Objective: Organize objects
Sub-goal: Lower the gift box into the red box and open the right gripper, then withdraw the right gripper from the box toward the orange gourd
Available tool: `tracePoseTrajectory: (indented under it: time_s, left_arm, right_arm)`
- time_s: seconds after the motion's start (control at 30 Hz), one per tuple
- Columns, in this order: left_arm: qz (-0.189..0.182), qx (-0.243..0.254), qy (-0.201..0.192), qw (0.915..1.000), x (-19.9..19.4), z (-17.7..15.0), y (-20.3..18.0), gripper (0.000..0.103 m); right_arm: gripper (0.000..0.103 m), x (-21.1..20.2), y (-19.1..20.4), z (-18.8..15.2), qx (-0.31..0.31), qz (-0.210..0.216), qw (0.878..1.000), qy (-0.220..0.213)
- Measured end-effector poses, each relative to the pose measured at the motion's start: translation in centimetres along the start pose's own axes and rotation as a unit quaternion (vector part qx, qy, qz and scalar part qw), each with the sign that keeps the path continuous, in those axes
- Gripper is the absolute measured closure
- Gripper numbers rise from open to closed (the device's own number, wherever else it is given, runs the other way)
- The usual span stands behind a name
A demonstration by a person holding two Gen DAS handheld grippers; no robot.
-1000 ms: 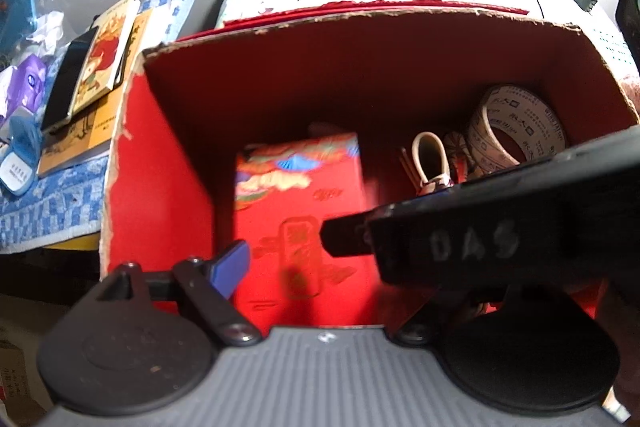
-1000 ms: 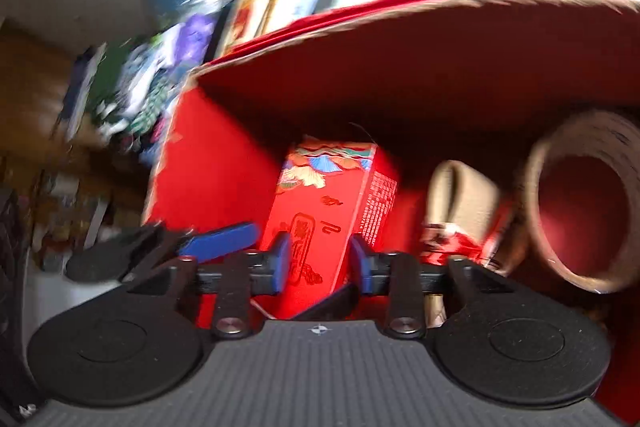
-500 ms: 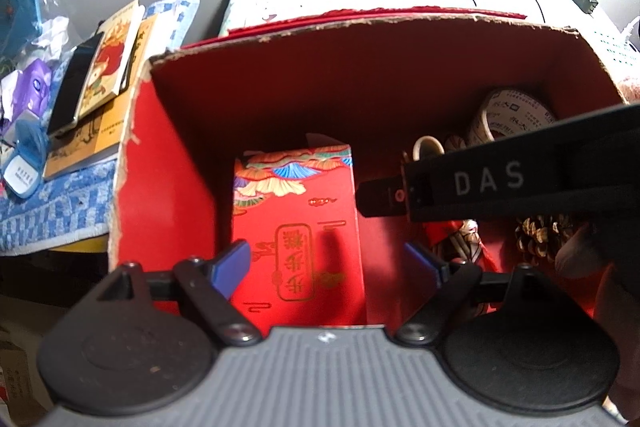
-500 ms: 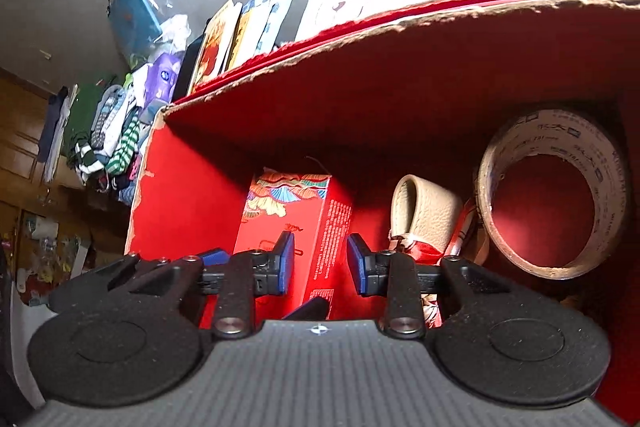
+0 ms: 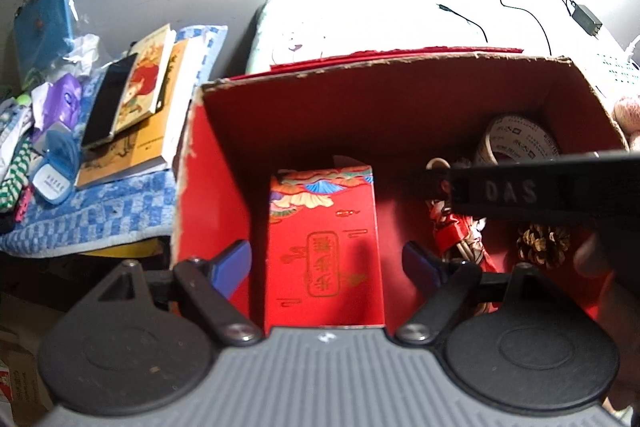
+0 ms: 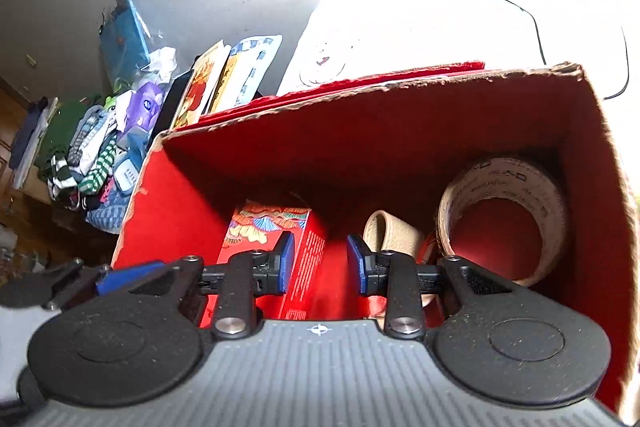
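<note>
An open red carton (image 5: pixel 400 115) (image 6: pixel 400 135) fills both views. A red patterned packet (image 5: pixel 324 227) (image 6: pixel 264 227) stands upright inside at the left. On the right lie a printed tape roll (image 5: pixel 516 143) (image 6: pixel 552 195), a beige loop (image 6: pixel 392 231), a red ribbon bundle (image 5: pixel 456 235) and a pine cone (image 5: pixel 540 247). My left gripper (image 5: pixel 326 265) is open wide, its pads on either side of the packet without touching it. My right gripper (image 6: pixel 320 263) hangs over the carton's middle with a narrow gap and nothing in it. Its black side (image 5: pixel 520 191) crosses the left wrist view.
Left of the carton, books (image 5: pixel 148 99) and a dark phone (image 5: pixel 108 107) lie on a blue checked cloth (image 5: pixel 100 215). Beyond them is a heap of clothes (image 6: pixel 88 155) and a blue pouch (image 5: pixel 44 27). A black cable with an adapter (image 5: pixel 584 19) runs across the bright white surface behind.
My right gripper has drawn back up and to the right, uncovering the left gripper's right finger. The packet, blurred a second ago, now stands still. The left gripper has kept its place.
</note>
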State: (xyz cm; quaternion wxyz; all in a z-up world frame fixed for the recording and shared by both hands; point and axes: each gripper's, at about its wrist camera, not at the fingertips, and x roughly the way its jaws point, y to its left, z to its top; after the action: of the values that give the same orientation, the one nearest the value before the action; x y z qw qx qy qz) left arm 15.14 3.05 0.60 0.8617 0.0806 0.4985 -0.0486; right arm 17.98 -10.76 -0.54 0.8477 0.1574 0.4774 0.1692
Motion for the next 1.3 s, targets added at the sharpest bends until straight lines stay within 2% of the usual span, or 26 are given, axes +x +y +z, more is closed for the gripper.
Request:
tracePoseTrajectory:
  time_s: [0.33, 0.77, 0.97, 1.3]
  left_arm:
    - [0.015, -0.006, -0.018, 0.9997, -2.2, -1.1, -0.1, 0.016]
    - [0.043, -0.012, -0.059, 0.9973, -7.3, -3.2, -1.1, 0.014]
    - [0.059, -0.017, -0.07, 0.9957, -9.3, -4.4, -1.6, 0.012]
    - [0.081, -0.038, -0.055, 0.9944, -10.4, -7.0, -2.0, 0.012]
  right_arm:
    - [0.07, -2.2, 0.3, -2.2, -0.016, -0.025, 0.999, -0.031]
    - [0.069, -8.1, 1.6, -4.3, -0.035, 0.005, 0.995, -0.097]
    - [0.068, -10.2, 2.0, -5.7, -0.045, 0.016, 0.994, -0.102]
    - [0.068, -11.5, 2.1, -7.8, -0.051, 0.059, 0.993, -0.084]
